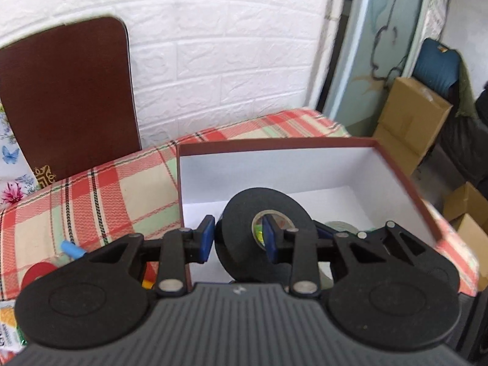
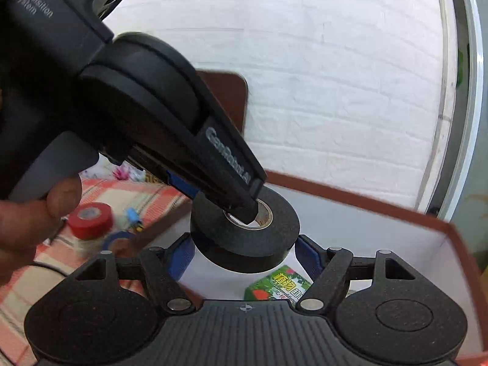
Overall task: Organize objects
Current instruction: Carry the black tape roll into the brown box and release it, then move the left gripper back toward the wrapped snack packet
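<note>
The white brick-pattern wall [image 1: 244,45] stands at the far side. A dark brown flat board with round corners [image 1: 67,100] leans against it on the left. Below is the worktop with the red, green and cream checked cloth [image 1: 100,195].

On the right part of the cloth sits the big open cardboard box with a dark red outside and white inside [image 1: 305,164]. Far off to the right are some plain brown cardboard boxes [image 1: 408,122].

My left fingers [image 1: 239,239] hold the wide black roll of cloth tape [image 1: 244,228] over the open box. One blue pad is inside the hole of the roll and the other blue pad is on the outside, so they pinch one side of the ring. The roll is tilted and is in the air, above the white floor of the box.

My right fingers [image 2: 245,257] are spread wide. They hold nothing. The black roll [image 2: 244,235] hangs just in front of them, between the two blue pads, and I cannot tell if it touches them.

A small green printed packet [image 2: 277,283] lies in the box, under the roll.

On the cloth at the left of the box lie a small red roll of tape [image 2: 90,219], a small blue roll of tape [image 2: 117,239] and a tiny light blue thing [image 2: 131,213].
</note>
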`<move>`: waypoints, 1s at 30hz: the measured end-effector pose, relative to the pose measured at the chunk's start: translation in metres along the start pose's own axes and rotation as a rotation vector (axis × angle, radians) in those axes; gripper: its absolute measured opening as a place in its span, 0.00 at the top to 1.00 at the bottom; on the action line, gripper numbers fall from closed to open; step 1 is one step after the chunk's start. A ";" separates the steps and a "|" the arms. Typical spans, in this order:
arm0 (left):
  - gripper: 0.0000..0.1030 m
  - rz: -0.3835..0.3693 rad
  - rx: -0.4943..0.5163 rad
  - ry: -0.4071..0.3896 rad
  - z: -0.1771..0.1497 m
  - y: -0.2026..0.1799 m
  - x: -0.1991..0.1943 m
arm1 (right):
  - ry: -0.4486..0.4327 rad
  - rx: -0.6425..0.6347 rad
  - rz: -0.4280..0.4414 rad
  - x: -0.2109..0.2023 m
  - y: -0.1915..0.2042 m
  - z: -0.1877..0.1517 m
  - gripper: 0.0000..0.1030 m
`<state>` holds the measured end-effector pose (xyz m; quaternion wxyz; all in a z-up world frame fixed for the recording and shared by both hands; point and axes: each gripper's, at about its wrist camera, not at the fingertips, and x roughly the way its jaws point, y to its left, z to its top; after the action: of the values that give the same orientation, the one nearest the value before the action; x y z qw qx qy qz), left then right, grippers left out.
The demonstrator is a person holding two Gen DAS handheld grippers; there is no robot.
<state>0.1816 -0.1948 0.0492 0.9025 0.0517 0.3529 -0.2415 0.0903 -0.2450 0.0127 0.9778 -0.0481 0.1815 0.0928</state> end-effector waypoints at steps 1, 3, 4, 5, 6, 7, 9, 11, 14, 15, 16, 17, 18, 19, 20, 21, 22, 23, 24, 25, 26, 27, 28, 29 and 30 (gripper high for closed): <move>0.64 0.016 0.003 0.009 -0.001 0.000 0.007 | -0.005 0.023 0.004 0.002 -0.003 0.000 0.19; 0.65 0.029 0.021 -0.004 -0.005 -0.002 0.010 | -0.008 0.030 -0.006 0.002 -0.003 0.001 0.21; 0.64 0.026 0.030 -0.009 -0.006 -0.005 0.006 | -0.020 0.029 -0.014 -0.002 -0.002 -0.001 0.21; 0.64 0.022 0.035 -0.013 -0.008 -0.006 0.002 | -0.030 0.030 -0.018 -0.006 -0.001 -0.003 0.21; 0.64 0.016 0.040 -0.021 -0.011 -0.008 -0.004 | -0.038 0.036 -0.020 -0.012 0.000 -0.006 0.22; 0.64 0.014 0.042 -0.030 -0.013 -0.008 -0.009 | -0.049 0.045 -0.024 -0.018 0.001 -0.009 0.22; 0.63 0.012 0.043 -0.044 -0.021 -0.009 -0.021 | -0.074 0.064 -0.038 -0.033 0.003 -0.014 0.21; 0.61 0.014 0.037 -0.048 -0.030 -0.010 -0.032 | -0.093 0.081 -0.050 -0.050 0.004 -0.020 0.21; 0.60 0.019 0.029 -0.053 -0.046 -0.010 -0.050 | -0.084 0.094 -0.045 -0.070 0.008 -0.030 0.21; 0.60 0.026 0.030 -0.060 -0.051 -0.011 -0.057 | -0.096 0.081 -0.054 -0.078 0.011 -0.034 0.21; 0.60 0.036 0.031 -0.066 -0.056 -0.012 -0.063 | -0.096 0.065 -0.056 -0.085 0.016 -0.037 0.19; 0.59 0.034 0.032 -0.071 -0.061 -0.012 -0.070 | -0.083 0.063 -0.044 -0.090 0.019 -0.040 0.19; 0.56 0.050 0.030 -0.073 -0.066 -0.012 -0.075 | -0.067 0.070 -0.026 -0.094 0.016 -0.045 0.19; 0.55 0.076 0.031 -0.073 -0.070 -0.013 -0.079 | -0.048 0.072 -0.007 -0.095 0.021 -0.049 0.19; 0.54 0.096 0.034 -0.071 -0.075 -0.013 -0.083 | -0.026 0.066 0.007 -0.095 0.025 -0.053 0.19; 0.54 0.107 0.034 -0.069 -0.080 -0.011 -0.086 | 0.000 0.056 0.018 -0.093 0.030 -0.055 0.19; 0.54 0.116 0.030 -0.065 -0.085 -0.009 -0.087 | 0.025 0.047 0.029 -0.099 0.044 -0.058 0.19; 0.53 0.128 0.023 -0.055 -0.090 -0.005 -0.088 | 0.049 0.044 0.045 -0.097 0.049 -0.060 0.19; 0.53 0.143 0.012 -0.040 -0.095 0.000 -0.088 | 0.071 0.041 0.064 -0.094 0.056 -0.059 0.19; 0.53 0.160 -0.001 -0.025 -0.100 0.006 -0.088 | 0.089 0.036 0.080 -0.092 0.065 -0.062 0.20; 0.53 0.179 -0.015 -0.009 -0.106 0.012 -0.087 | 0.103 0.026 0.094 -0.091 0.073 -0.065 0.20; 0.53 0.199 -0.029 0.005 -0.111 0.018 -0.086 | 0.116 0.013 0.106 -0.087 0.078 -0.066 0.20; 0.53 0.217 -0.044 0.017 -0.116 0.025 -0.086 | 0.128 -0.003 0.118 -0.087 0.086 -0.068 0.20; 0.53 0.235 -0.058 0.027 -0.121 0.032 -0.086 | 0.140 -0.019 0.131 -0.086 0.093 -0.070 0.20; 0.53 0.253 -0.073 0.037 -0.127 0.040 -0.085 | 0.151 -0.034 0.144 -0.079 0.094 -0.072 0.20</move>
<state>0.0692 -0.0923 0.0080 0.9203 0.0676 0.3688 -0.1120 -0.0260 -0.1752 -0.0311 0.9512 -0.0584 0.2562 0.1620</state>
